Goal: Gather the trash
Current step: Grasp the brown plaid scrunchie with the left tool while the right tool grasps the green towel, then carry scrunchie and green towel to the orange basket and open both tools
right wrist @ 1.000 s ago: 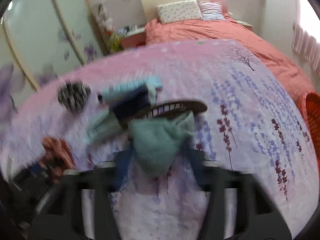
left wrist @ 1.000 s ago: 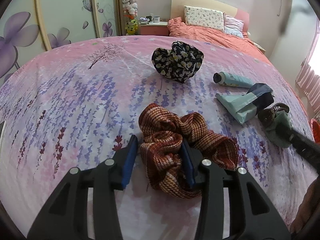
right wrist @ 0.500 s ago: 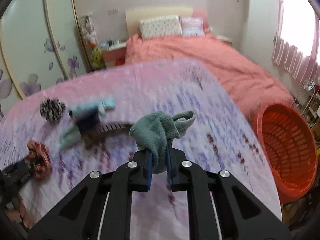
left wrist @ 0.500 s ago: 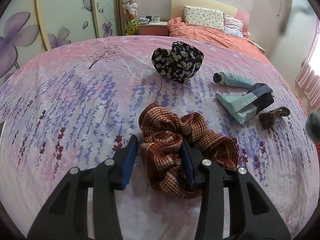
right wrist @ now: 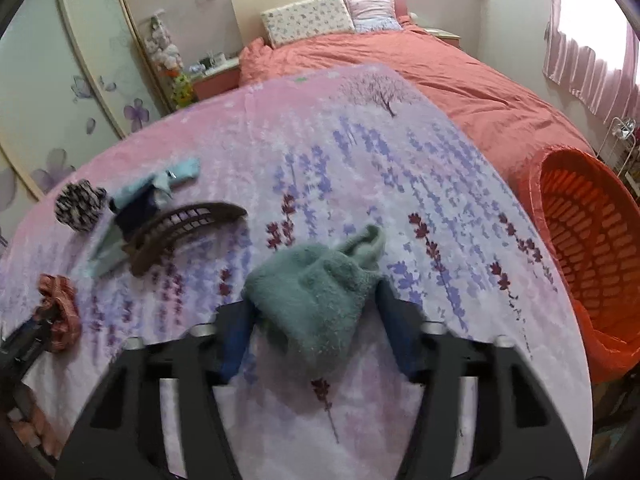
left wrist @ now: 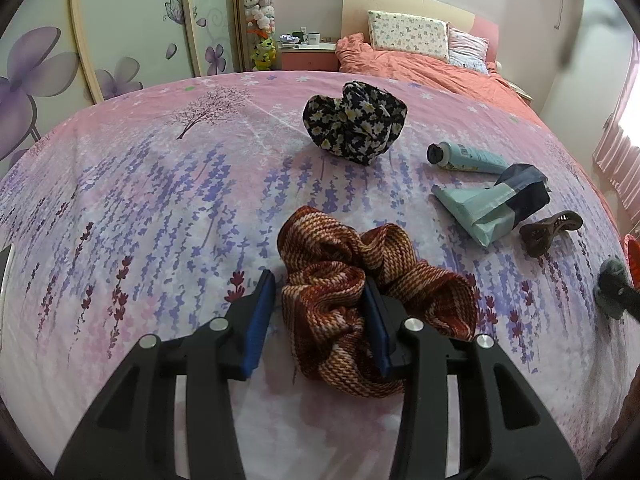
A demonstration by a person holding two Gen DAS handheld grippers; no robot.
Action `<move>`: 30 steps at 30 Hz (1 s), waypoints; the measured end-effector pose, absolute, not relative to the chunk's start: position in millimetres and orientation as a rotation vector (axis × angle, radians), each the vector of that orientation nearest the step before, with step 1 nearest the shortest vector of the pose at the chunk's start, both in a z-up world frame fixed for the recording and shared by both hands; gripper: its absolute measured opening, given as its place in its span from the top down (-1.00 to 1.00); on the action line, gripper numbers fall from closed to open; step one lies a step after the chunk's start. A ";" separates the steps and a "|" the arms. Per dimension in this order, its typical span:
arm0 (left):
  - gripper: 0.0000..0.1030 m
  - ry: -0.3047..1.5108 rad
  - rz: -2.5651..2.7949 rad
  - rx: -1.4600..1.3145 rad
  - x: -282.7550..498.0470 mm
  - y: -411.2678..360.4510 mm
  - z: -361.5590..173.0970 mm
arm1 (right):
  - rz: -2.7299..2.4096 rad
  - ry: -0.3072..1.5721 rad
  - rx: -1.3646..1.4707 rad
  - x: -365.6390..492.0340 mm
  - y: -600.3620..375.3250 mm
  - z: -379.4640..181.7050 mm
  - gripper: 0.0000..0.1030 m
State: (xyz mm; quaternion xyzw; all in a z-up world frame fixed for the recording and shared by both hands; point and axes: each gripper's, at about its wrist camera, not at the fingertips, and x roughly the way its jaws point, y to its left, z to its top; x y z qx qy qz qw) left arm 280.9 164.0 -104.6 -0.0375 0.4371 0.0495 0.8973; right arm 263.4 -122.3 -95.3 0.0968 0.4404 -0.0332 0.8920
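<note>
A red-and-cream striped scrunchie (left wrist: pixel 332 280) lies on the pink floral bedspread (left wrist: pixel 160 208). My left gripper (left wrist: pixel 320 312) stands open astride one fold of it, the right pad inside its loop, a sliver of sheet showing at the left pad. In the right wrist view a fuzzy teal sock (right wrist: pixel 316 296) hangs between the fingers of my right gripper (right wrist: pixel 316 320). Its jaws are opening, and the pads stand clear of the sock on both sides. An orange laundry basket (right wrist: pixel 536 184) sits off the bed's right edge.
A dark floral scrunchie (left wrist: pixel 354 124), a pale blue tube (left wrist: pixel 464 156), a teal-and-navy packet (left wrist: pixel 492 204) and a brown hair claw (left wrist: pixel 550 230) lie on the spread. Behind is a bed with a coral duvet (right wrist: pixel 440 68). Wardrobe doors stand at the left.
The right gripper carried the teal sock away from the hair claw toward the basket side of the bed, then spread its jaws off the sock. The left gripper and striped scrunchie stayed put.
</note>
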 end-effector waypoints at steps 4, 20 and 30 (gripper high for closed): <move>0.18 0.905 0.103 -0.077 280.7 163.9 -104.5 | -0.057 0.882 0.121 253.8 -118.4 -94.9 0.54; 0.15 0.897 0.084 -0.116 279.0 177.9 -106.0 | -0.050 0.886 0.158 254.1 -127.5 -95.1 0.51; 0.14 0.900 0.090 -0.101 279.1 177.6 -105.6 | -0.038 0.884 0.180 255.1 -131.4 -96.2 0.50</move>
